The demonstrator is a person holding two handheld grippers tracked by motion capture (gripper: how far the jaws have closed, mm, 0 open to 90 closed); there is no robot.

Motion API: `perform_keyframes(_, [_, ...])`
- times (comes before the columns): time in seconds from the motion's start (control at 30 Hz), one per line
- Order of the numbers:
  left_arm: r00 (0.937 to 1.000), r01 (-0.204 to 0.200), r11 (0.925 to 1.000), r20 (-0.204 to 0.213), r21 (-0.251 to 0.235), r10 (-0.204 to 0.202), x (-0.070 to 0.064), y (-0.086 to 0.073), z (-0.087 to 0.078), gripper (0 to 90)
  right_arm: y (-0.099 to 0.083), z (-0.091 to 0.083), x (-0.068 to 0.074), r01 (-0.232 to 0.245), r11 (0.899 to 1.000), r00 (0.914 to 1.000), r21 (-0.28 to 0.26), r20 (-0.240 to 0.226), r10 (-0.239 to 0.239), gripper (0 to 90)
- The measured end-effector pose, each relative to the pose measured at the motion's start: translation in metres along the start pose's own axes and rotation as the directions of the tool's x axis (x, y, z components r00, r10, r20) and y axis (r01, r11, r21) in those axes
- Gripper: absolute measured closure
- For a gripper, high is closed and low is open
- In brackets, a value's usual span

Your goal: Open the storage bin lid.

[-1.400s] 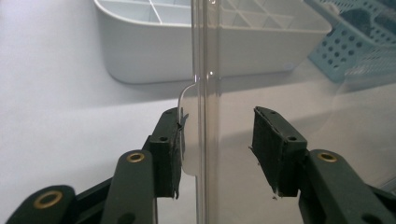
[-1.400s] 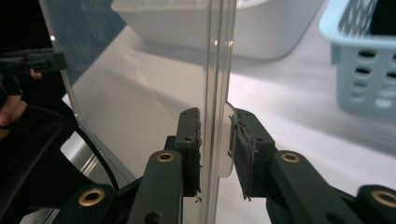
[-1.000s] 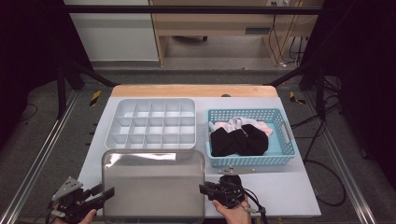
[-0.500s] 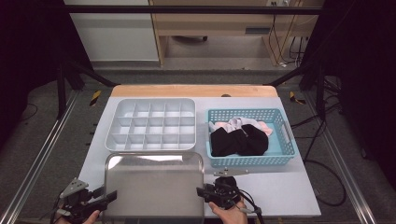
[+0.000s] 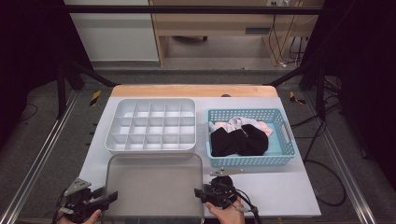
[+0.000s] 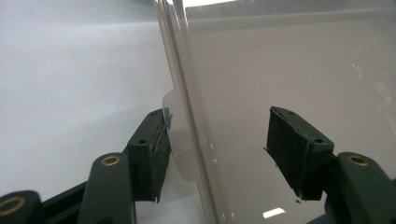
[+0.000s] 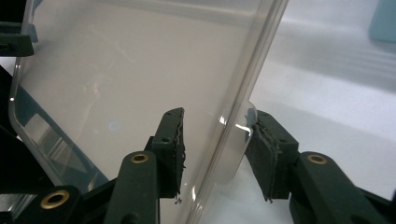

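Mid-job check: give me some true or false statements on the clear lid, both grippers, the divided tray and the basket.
1. The clear plastic lid lies on the table in front of the white divided tray. True.
2. The left gripper is shut tight on the lid's edge. False: its jaws stand open astride the edge, and the inner jaw is apart from the lid.
3. The right gripper has one jaw on each side of the lid's edge. True.
4. The tray's compartments hold socks. False: they look empty.
5. The blue plastic basket holds black and light fabric items. True.
6. The basket stands left of the tray. False: it stands to its right.
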State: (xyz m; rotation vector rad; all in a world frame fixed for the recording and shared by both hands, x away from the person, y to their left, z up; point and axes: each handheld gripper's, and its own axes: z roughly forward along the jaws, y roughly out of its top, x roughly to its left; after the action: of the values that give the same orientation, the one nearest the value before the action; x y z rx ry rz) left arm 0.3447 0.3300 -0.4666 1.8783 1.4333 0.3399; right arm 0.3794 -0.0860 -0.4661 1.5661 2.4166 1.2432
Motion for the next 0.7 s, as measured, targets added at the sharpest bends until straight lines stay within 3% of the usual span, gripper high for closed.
perform_keyframes(0.7, [0.9997, -0.021, 0.9997, -0.011, 0.013, 0.021, 0.0004, 0.0010, 0.0080, 33.8, -0.0005, 0.0094, -0.0007, 0.048, 0.999, 0.9987, 0.025, 0.016, -0.048, 49.3])
